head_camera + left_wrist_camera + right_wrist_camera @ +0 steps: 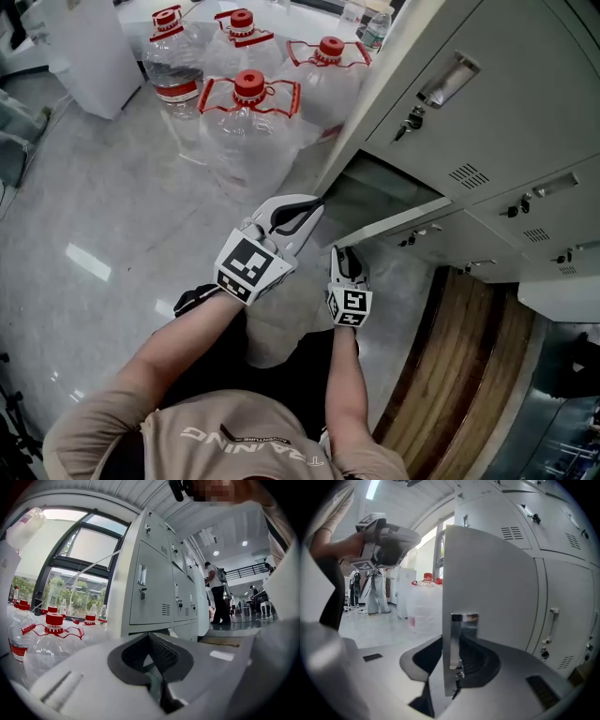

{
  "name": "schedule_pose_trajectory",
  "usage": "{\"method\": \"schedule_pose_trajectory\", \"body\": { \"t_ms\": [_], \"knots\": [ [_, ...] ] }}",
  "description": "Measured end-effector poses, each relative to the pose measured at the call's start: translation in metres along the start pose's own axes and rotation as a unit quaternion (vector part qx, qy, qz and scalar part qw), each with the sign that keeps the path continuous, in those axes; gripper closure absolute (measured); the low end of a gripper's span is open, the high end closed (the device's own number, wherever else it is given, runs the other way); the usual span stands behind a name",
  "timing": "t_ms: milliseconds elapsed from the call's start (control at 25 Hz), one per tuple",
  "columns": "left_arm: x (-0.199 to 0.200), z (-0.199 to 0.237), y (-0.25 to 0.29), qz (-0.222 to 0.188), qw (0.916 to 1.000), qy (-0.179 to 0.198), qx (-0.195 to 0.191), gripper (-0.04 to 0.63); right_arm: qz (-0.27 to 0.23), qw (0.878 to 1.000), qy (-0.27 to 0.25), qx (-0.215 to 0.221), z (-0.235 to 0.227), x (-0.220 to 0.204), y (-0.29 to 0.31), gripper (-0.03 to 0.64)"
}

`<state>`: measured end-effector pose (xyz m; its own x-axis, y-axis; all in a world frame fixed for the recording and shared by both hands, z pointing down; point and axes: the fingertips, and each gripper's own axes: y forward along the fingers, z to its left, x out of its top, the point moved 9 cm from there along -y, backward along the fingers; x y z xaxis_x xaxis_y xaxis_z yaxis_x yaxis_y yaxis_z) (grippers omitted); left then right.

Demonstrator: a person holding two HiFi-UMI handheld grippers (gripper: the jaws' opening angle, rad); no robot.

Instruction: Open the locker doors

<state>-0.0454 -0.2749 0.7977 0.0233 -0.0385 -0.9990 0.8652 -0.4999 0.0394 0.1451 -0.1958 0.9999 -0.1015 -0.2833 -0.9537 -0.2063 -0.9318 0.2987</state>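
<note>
Locker door (394, 223) is hanging ajar at 3 o'clock; right claw (344, 258) is straddling its edge, released, probably for swinging it wider. Left claw (314, 204), clenched empty, is hovering at 11 o'clock.

Water jugs (248, 122) on floor (94, 216) left of lockers (487, 103), open door (487, 588) edge between right tongs (457, 660) jaws, left tongs (311, 206) just left.

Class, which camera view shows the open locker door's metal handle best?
The right gripper view: the handle stands large between the right gripper's open jaws. The head view shows only the door's top edge; the left gripper view shows none of it.
</note>
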Motion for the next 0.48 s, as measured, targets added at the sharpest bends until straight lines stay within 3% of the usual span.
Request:
{"method": "schedule_pose_trajectory", "body": {
  "t_ms": [200,480],
  "knots": [
    [0.001,-0.012,0.003,0.0,0.9999,0.011,-0.008,0.589,0.006,1.0,0.012,-0.002,-0.013,-0.016,-0.05,0.514],
    [0.001,-0.015,0.014,-0.003,0.9999,-0.015,-0.006,0.589,0.016,0.999,0.03,-0.03,-0.036,-0.036,-0.109,0.514]
  ]
}}
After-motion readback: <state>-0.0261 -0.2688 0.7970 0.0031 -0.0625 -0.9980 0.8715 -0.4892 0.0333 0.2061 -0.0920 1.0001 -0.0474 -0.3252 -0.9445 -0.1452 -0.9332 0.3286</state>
